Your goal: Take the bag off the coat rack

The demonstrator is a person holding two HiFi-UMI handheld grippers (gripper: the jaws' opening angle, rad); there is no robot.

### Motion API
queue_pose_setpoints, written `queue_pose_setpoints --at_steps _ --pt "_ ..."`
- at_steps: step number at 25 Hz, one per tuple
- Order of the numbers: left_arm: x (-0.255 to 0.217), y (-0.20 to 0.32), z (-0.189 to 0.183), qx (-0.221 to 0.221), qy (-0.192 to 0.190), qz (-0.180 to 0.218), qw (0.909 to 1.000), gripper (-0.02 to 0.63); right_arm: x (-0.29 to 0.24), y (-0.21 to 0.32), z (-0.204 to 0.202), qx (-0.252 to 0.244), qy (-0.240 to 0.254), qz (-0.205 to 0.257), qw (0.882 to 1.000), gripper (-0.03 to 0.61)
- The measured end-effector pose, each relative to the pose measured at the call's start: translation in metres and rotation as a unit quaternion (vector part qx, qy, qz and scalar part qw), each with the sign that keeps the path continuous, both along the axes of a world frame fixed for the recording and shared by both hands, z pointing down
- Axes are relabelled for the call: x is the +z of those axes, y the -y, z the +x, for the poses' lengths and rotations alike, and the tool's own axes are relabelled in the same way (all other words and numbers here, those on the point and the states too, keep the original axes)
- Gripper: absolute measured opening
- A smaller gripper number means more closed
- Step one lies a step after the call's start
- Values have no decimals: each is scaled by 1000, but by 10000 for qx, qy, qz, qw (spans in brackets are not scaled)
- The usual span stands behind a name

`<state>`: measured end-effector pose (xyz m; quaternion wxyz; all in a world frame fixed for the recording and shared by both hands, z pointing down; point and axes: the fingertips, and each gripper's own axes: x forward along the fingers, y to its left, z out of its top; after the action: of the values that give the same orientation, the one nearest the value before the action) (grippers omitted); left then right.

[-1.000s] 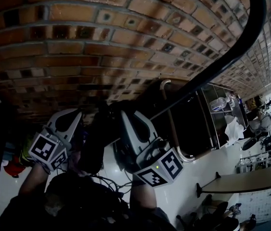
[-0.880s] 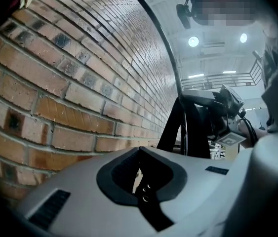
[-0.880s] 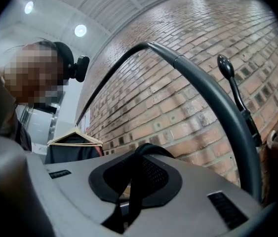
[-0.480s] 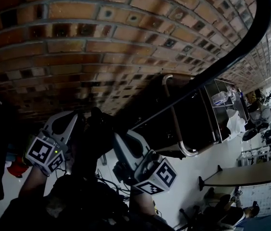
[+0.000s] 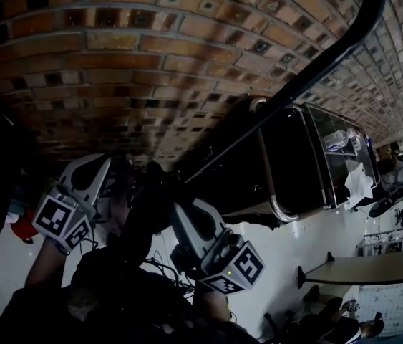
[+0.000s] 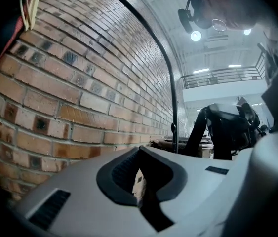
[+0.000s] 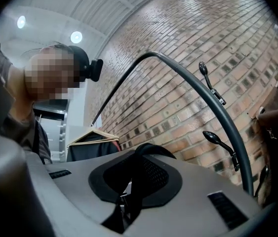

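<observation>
Two tongs, both pinched narrow. Your right tongs (image 7: 131,191) were clamped on a black strap (image 7: 146,154). Your left tongs (image 6: 141,191) sat closed, nothing visible between them. The bag (image 5: 144,217) hung between the two, below the coat rack (image 5: 330,56) bar. It looked soft and floppy, likely light. The strap was the right hold, and it probably swung.

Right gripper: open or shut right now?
Shut: right gripper jaws pinch the black bag strap between them.
</observation>
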<state>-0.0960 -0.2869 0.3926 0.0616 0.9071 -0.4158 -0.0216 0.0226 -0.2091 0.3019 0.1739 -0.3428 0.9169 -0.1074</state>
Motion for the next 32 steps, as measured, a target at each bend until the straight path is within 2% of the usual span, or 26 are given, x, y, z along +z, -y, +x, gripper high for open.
queue_pose_setpoints --at_steps 4,13,24,32 --pt "-6 -47 10 -264 -3 41 9996 34 0 -37 18 -160 115 -49 9998 26" --pt "-12 -150 57 -289 92 203 9993 34 5 -122 61 -224 139 -95 9996 26" --pt "-14 -244 98 -306 95 259 9992 34 19 -216 93 -353 -15 -164 9992 25" --pt "-12 -295 117 -276 172 233 9992 34 31 -262 111 -343 -34 -287 9990 25"
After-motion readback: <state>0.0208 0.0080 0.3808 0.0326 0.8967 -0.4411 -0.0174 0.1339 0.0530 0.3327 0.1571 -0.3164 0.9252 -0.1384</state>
